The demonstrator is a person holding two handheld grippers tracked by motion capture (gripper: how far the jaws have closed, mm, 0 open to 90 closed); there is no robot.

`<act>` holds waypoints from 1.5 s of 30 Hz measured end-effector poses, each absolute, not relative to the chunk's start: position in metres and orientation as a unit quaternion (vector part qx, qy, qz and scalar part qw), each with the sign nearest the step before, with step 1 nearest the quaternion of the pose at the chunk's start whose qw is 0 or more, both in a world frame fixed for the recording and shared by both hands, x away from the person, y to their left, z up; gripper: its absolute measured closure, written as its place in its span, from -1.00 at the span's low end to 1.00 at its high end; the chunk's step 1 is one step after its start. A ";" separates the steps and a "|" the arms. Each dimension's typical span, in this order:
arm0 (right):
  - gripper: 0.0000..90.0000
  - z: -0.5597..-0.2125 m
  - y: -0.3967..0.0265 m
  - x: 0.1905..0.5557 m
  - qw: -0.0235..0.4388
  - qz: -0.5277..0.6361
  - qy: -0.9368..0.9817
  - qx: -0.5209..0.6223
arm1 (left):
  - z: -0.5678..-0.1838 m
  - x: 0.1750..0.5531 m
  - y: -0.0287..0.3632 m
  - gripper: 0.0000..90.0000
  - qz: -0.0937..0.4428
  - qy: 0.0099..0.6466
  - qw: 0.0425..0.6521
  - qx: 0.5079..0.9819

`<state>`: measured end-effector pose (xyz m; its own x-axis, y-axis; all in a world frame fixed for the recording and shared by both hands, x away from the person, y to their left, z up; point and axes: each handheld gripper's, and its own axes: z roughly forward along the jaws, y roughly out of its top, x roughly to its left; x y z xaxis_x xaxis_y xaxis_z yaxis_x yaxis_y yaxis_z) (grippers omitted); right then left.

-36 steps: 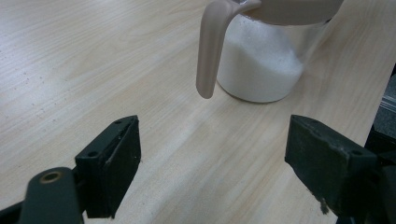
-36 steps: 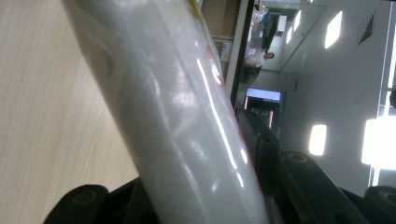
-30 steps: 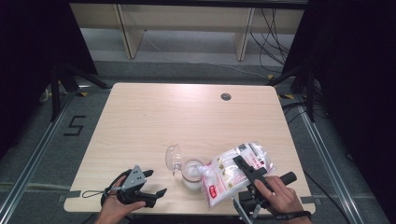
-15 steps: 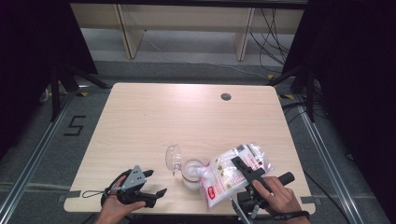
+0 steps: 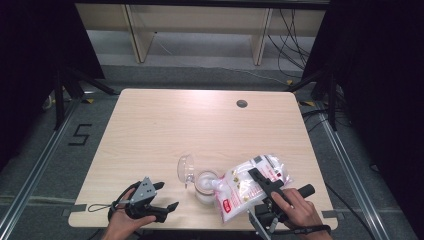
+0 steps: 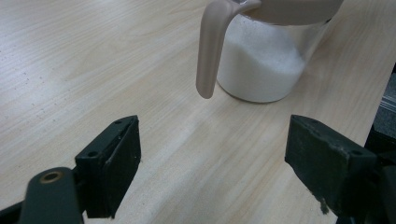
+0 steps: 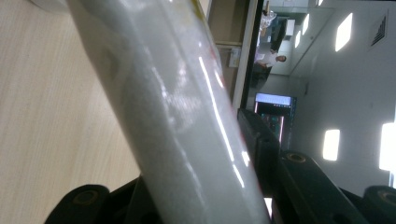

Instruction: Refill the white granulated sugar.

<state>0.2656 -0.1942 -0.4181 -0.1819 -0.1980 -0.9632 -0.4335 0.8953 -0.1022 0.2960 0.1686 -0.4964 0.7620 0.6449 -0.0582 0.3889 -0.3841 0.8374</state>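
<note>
No shift — bag [image 5: 252, 186] over jar [image 5: 205, 183]

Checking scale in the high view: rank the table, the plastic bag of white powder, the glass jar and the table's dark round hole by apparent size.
1. Light wooden table
2. Clear plastic bag of white powder
3. Glass jar
4. Dark round hole

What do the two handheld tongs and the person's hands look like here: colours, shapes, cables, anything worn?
Both tongs are black, each with two flat rectangular jaws. The left tongs carry a grey three-cornered plate on top and trail a thin black cable that loops beside the left hand. The right tongs have a long black body and a protruding black handle. The right hand wears a dark band at the wrist. No sleeves show.
</note>
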 end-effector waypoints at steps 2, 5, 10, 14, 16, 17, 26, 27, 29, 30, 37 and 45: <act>0.56 -0.419 -0.194 0.266 0.603 0.098 0.765 -0.205 | -0.497 0.296 0.168 -0.60 0.139 0.318 0.461 0.817; 0.57 -0.422 -0.196 0.266 0.598 0.096 0.772 -0.194 | -0.497 0.296 0.168 -0.60 0.139 0.318 0.461 0.816; 0.57 -0.425 -0.195 0.268 0.600 0.074 0.768 -0.213 | -0.496 0.296 0.169 -0.60 0.142 0.312 0.456 0.821; 0.59 -0.430 -0.192 0.269 0.606 0.053 0.759 -0.231 | -0.496 0.296 0.169 -0.60 0.142 0.314 0.455 0.821; 0.60 -0.433 -0.192 0.268 0.598 0.043 0.769 -0.224 | -0.496 0.296 0.169 -0.60 0.142 0.310 0.456 0.822; 0.62 -0.435 -0.191 0.268 0.596 0.041 0.770 -0.223 | -0.496 0.296 0.169 -0.60 0.142 0.311 0.456 0.822; 0.71 -0.439 -0.189 0.269 0.597 0.016 0.761 -0.254 | -0.497 0.296 0.168 -0.60 0.142 0.310 0.456 0.822; 0.71 -0.440 -0.190 0.268 0.598 0.021 0.764 -0.242 | -0.496 0.296 0.169 -0.60 0.142 0.310 0.455 0.823; 0.72 -0.439 -0.192 0.270 0.594 0.047 0.769 -0.230 | -0.497 0.296 0.168 -0.60 0.140 0.313 0.460 0.819; 0.72 -0.436 -0.193 0.271 0.592 0.057 0.770 -0.232 | -0.497 0.296 0.168 -0.60 0.140 0.314 0.460 0.819; 0.73 -0.435 -0.214 0.276 0.562 0.172 0.798 -0.137 | -0.496 0.296 0.169 -0.59 0.141 0.310 0.455 0.823; 0.74 -0.436 -0.222 0.284 0.529 0.236 0.809 -0.101 | -0.497 0.296 0.168 -0.59 0.140 0.315 0.461 0.818</act>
